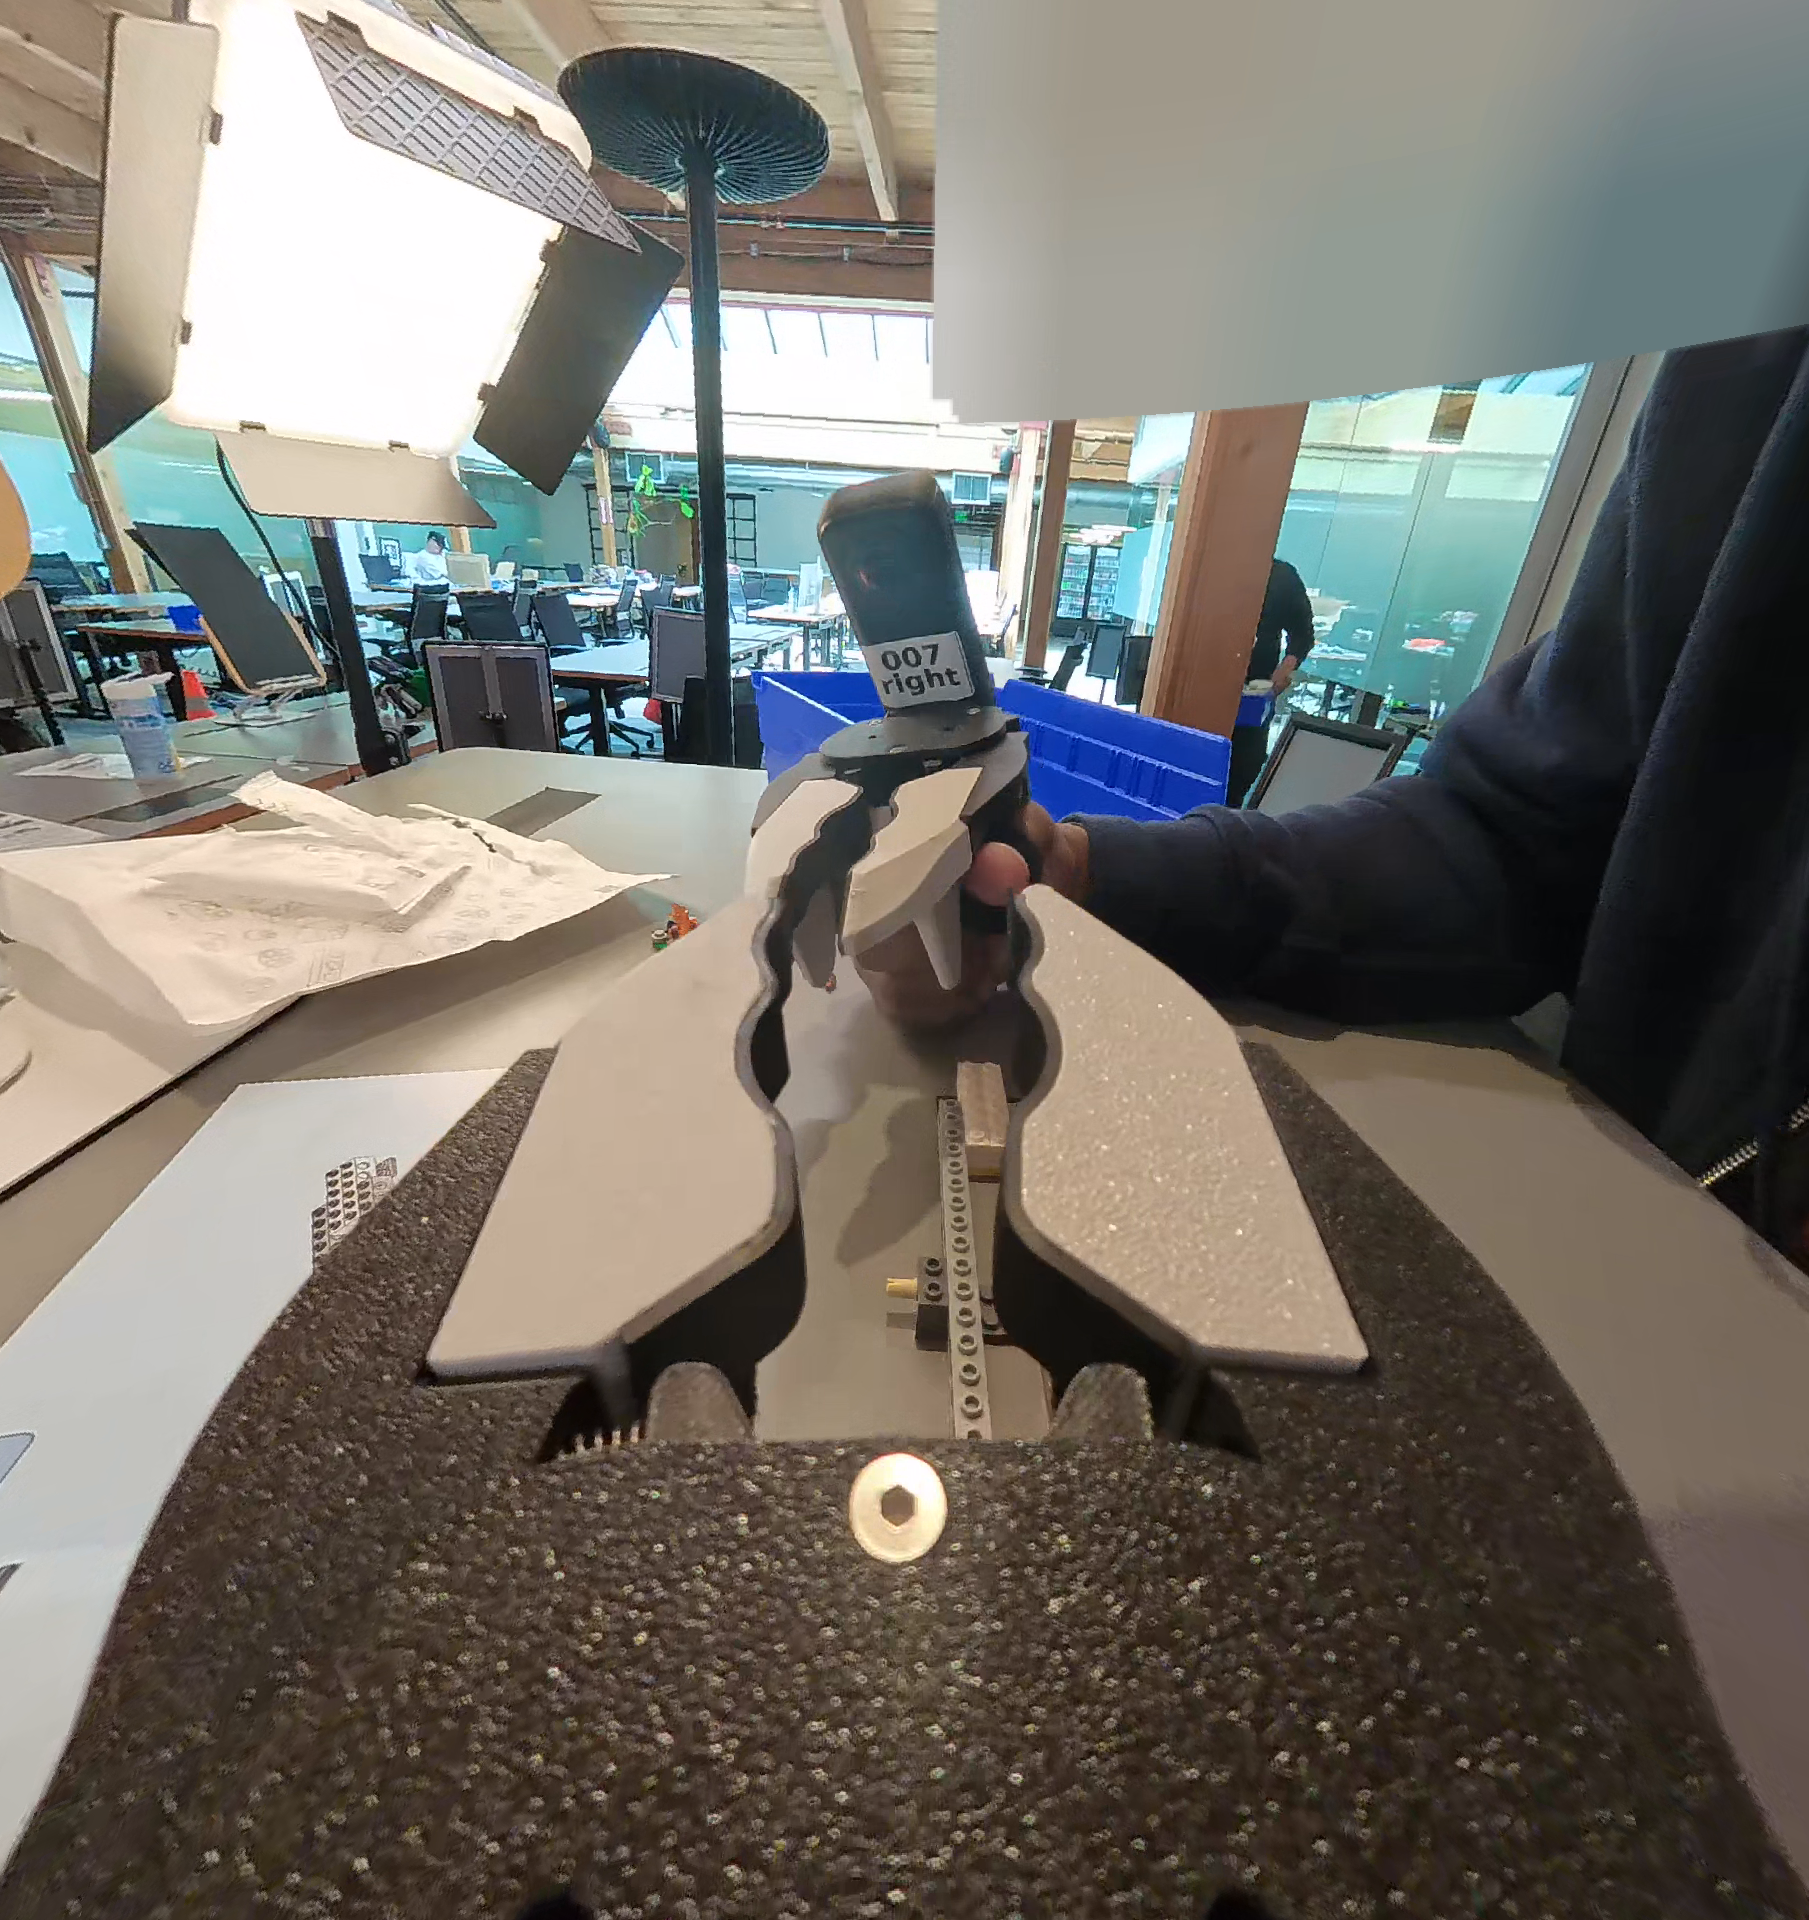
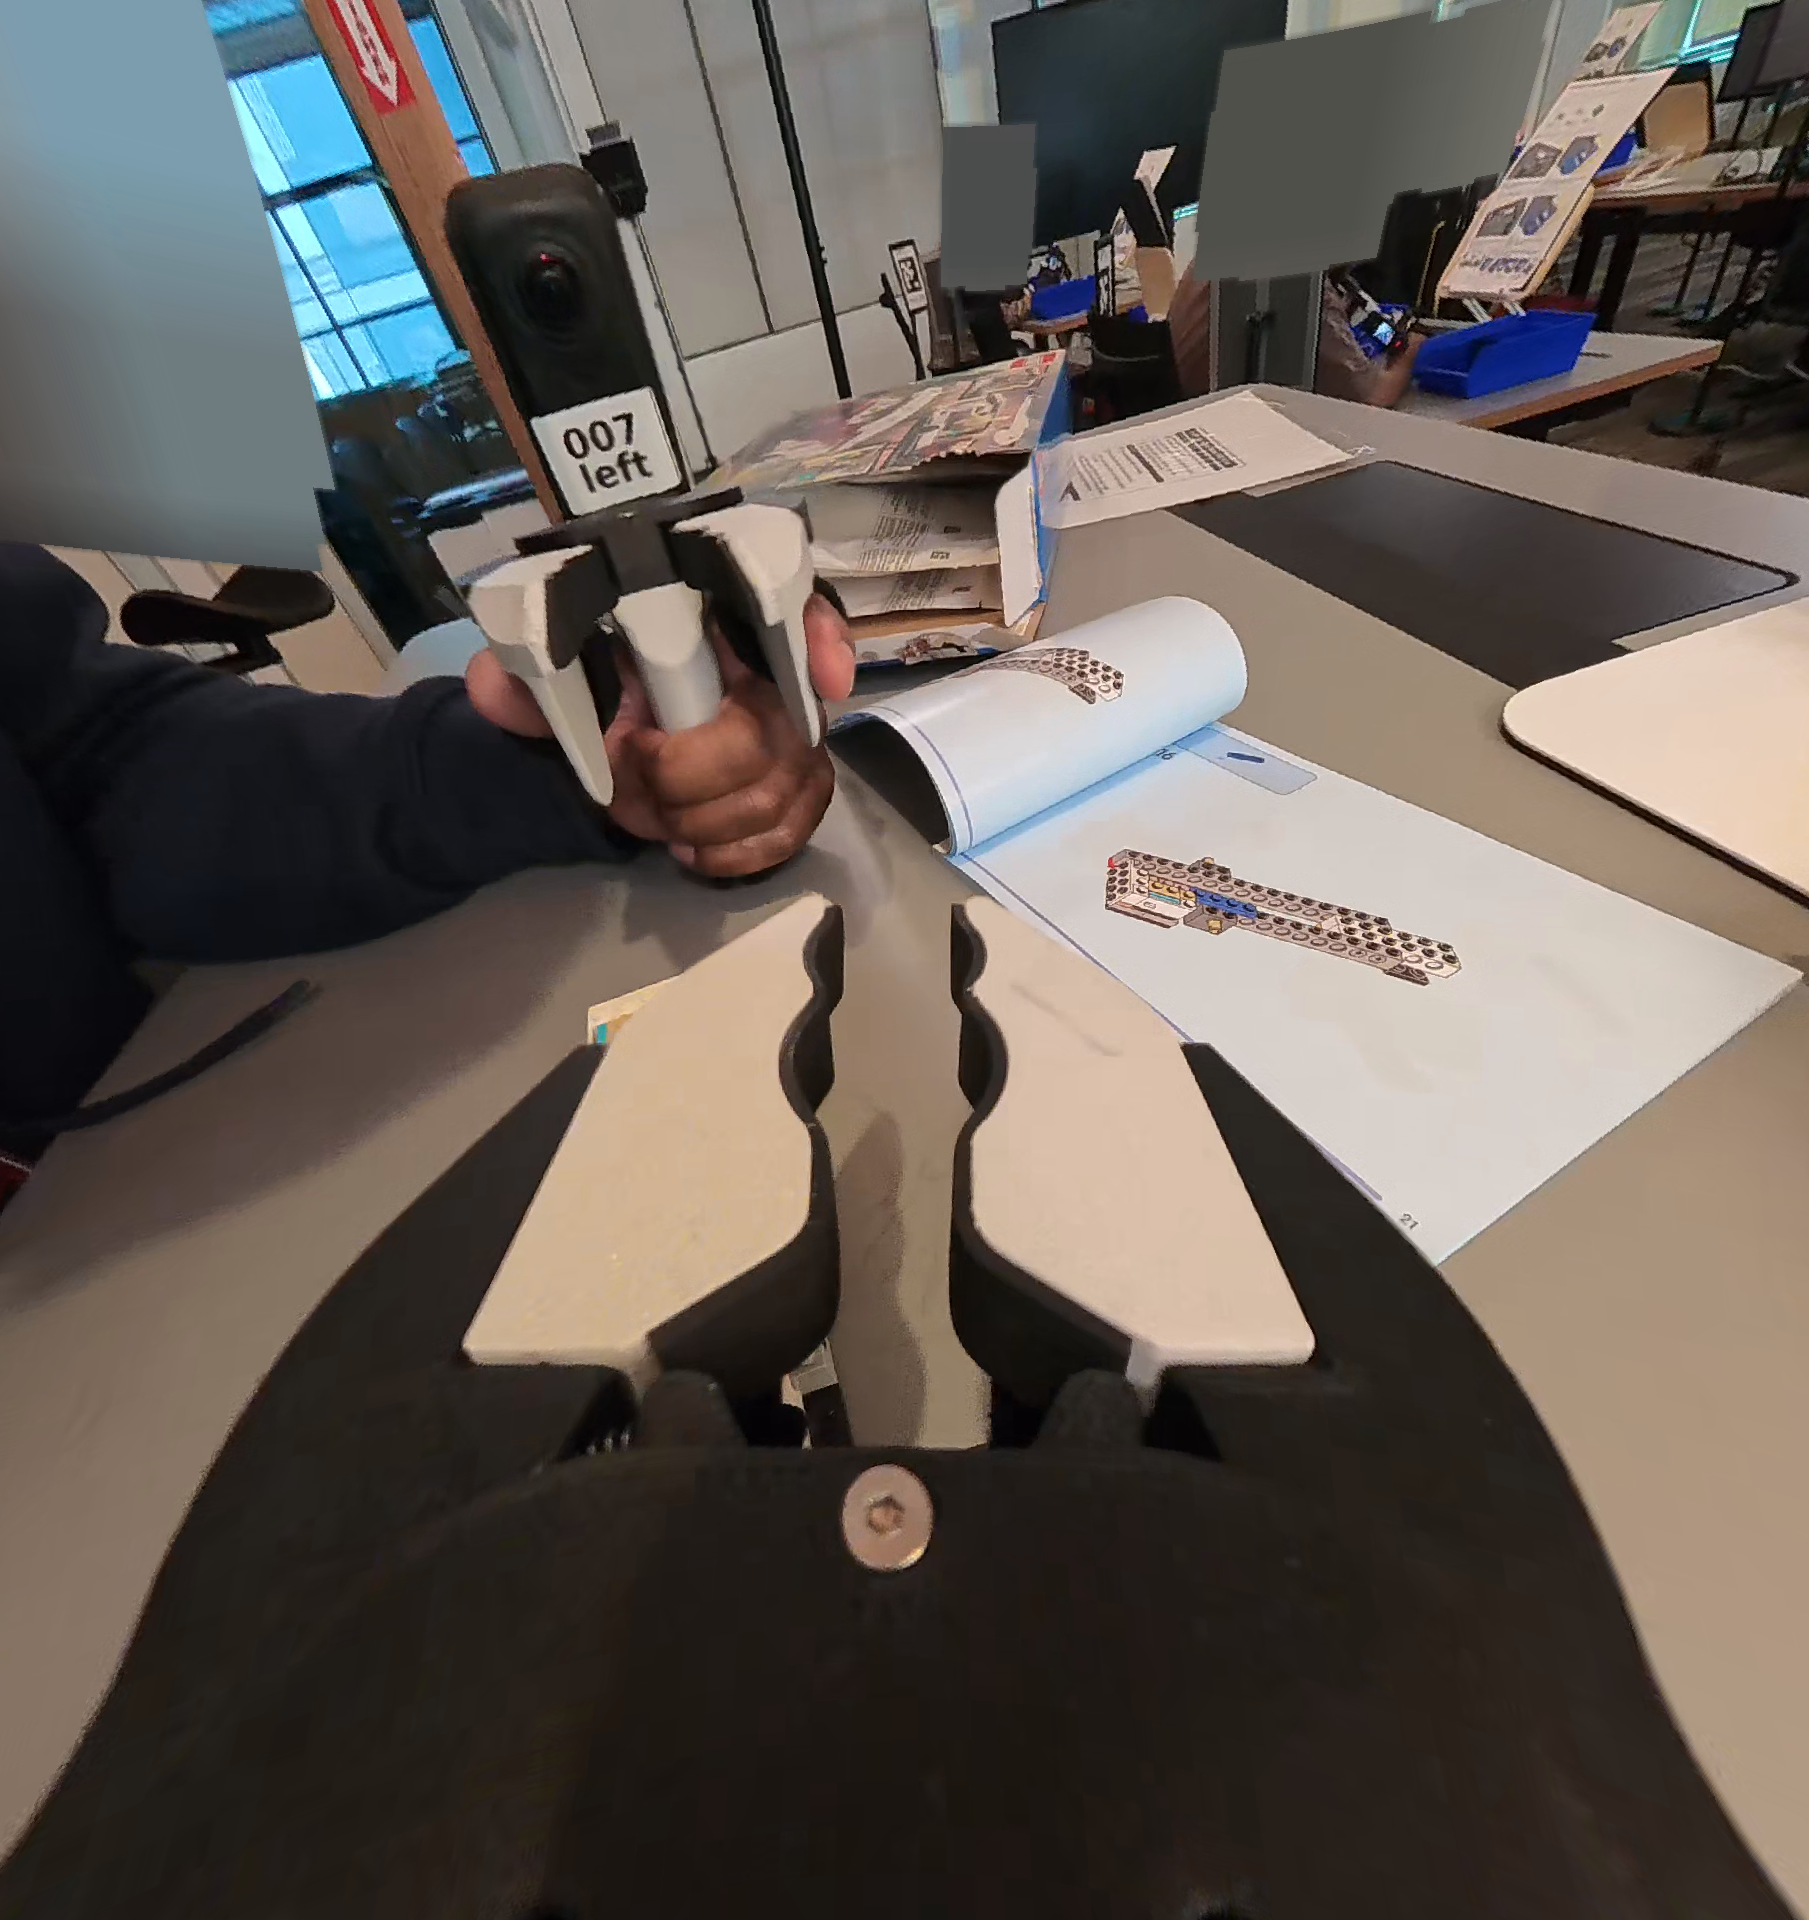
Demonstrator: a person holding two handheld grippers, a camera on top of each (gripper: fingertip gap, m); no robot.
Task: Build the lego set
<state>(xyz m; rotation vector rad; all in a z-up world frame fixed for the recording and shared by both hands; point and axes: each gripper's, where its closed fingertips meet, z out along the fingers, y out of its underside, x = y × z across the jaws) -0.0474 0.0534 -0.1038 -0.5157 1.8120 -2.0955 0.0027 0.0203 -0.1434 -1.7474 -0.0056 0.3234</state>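
In the left wrist view my left gripper (image 1: 895,997) is open. A long grey studded plate (image 1: 957,1247) lies on the grey table (image 1: 619,810) under its fingers, close to the right finger (image 1: 1139,1143) and apart from the left one. The plate carries a tan brick (image 1: 983,1117) at its far end and a black piece (image 1: 926,1320) near me. My right gripper (image 1: 879,971) faces it just beyond, held by a hand. In the right wrist view my right gripper (image 2: 895,914) is open with bare table between its fingers. The left gripper (image 2: 708,764) stands ahead to the left.
An open light-blue instruction booklet (image 2: 1347,987) lies right of the right gripper, with a box (image 2: 931,488) and papers behind. A small tan-and-teal piece (image 2: 609,1023) peeks from under the right gripper's left finger. Crumpled white paper bags (image 1: 256,904), small coloured pieces (image 1: 676,925) and a blue bin (image 1: 1118,748) lie farther off. One gripper's finger ends stand about 8 cm off the other's.
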